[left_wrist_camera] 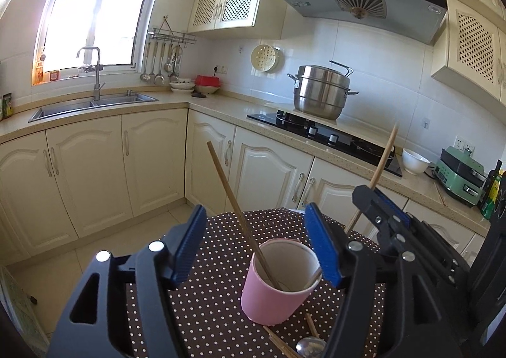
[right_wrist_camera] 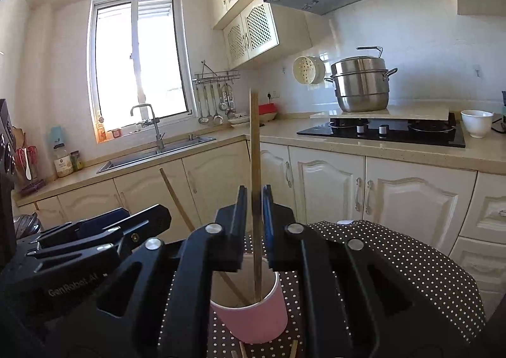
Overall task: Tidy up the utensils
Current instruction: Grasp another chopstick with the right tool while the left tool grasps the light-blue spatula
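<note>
Standing between right gripper fingers, chopstick enters cup

One pink cup; two upright chopsticks (more lying flat); one spoon.

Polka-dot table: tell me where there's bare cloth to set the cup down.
Bare table cloth lies left of the pink cup, behind the left gripper. Another patch sits at the far right edge. Crowded: near the cup's front, where loose chopsticks and a spoon lie.
</note>
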`<state>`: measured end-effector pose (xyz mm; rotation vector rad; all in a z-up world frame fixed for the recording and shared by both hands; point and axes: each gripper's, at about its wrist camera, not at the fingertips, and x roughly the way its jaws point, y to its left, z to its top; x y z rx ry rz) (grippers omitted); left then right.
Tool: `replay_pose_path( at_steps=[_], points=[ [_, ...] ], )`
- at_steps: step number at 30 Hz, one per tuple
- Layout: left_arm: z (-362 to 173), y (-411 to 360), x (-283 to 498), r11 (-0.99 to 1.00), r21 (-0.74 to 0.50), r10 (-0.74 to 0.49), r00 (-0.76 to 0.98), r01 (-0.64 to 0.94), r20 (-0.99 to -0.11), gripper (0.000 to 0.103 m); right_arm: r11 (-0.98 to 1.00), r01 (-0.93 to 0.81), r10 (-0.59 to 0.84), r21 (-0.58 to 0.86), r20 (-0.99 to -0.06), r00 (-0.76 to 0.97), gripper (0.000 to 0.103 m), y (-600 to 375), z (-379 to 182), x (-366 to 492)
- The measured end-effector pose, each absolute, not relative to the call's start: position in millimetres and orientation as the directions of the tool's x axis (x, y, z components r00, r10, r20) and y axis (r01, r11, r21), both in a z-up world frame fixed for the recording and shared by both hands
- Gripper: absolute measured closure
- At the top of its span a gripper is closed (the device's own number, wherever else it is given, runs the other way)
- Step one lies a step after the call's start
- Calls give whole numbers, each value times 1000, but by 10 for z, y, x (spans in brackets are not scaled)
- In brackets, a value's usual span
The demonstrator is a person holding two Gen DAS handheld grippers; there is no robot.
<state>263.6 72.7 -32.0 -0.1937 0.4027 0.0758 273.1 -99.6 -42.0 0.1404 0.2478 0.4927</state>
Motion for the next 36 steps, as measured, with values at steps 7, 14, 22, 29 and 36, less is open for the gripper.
replay_pose_path(
  at_steps=[7, 14, 22, 29, 36],
  points=[
    [-327, 801, 2374, 967, -232, 1, 908, -109, -419, 38, 887, -420, 456, 193, -215, 864, 51, -1201, -369, 2585],
    [-494, 689, 2112, 968, -233, -33, 870, -95, -493, 38, 899, -410, 437, 152, -301, 848, 48, -1492, -422, 2380],
    [-894, 554, 2095, 954, -293, -139, 759, -71, -636, 38, 895, -445, 394, 44, -549, 737, 48, -1692, -864, 2263],
    [-1300, 407, 2244, 928, -367, -255, 617, -60, -744, 65, 864, -502, 370, 41, -727, 578, 49, -1785, -1367, 2244],
    [-1640, 302, 2383, 913, -396, -291, 519, -100, -803, 83, 842, -528, 415, 110, -758, 504, 62, -1859, -1474, 2208]
  ],
)
